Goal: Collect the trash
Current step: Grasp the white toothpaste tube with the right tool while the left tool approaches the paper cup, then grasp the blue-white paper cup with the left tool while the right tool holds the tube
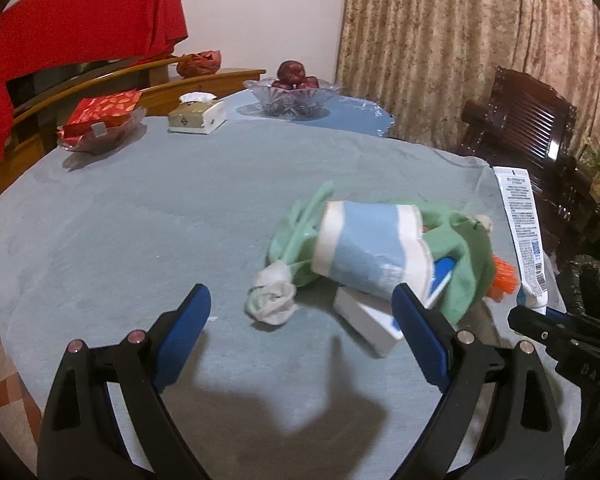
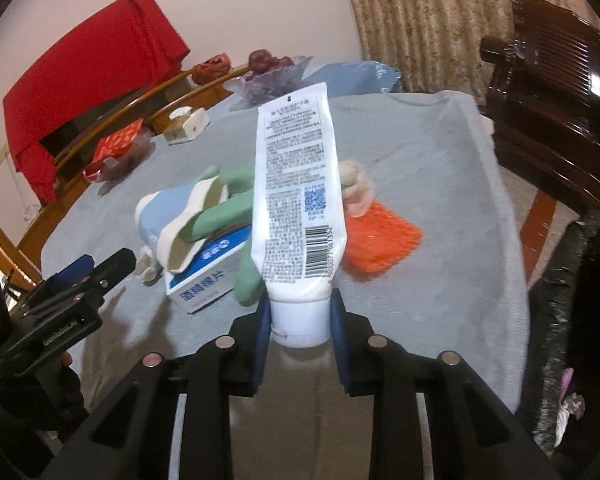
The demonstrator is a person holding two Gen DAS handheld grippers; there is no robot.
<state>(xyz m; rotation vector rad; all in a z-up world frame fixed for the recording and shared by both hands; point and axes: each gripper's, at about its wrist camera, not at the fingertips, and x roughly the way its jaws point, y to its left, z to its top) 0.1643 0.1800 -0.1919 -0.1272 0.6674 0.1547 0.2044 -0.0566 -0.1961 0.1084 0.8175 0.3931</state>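
My right gripper [image 2: 299, 320] is shut on the cap end of a white squeeze tube [image 2: 296, 196] and holds it upright above the table; the tube also shows at the right in the left wrist view [image 1: 524, 236]. My left gripper [image 1: 300, 316] is open and empty, low over the table. Before it lies a trash pile: a crumpled tissue [image 1: 274, 298], a blue-and-white paper cup [image 1: 370, 248] on its side, green wrapping [image 1: 466, 264], a white and blue box [image 1: 370, 320] and an orange net [image 1: 502, 276]. The pile also shows in the right wrist view [image 2: 204, 232].
The round table has a grey-blue cloth [image 1: 160, 220]. At its far side stand a tissue box [image 1: 198, 114], a glass bowl of fruit [image 1: 294, 94] and a dish with red packets [image 1: 100, 120]. A dark wooden chair [image 1: 528, 128] stands right. A black-lined bin [image 2: 580, 320] is at the right.
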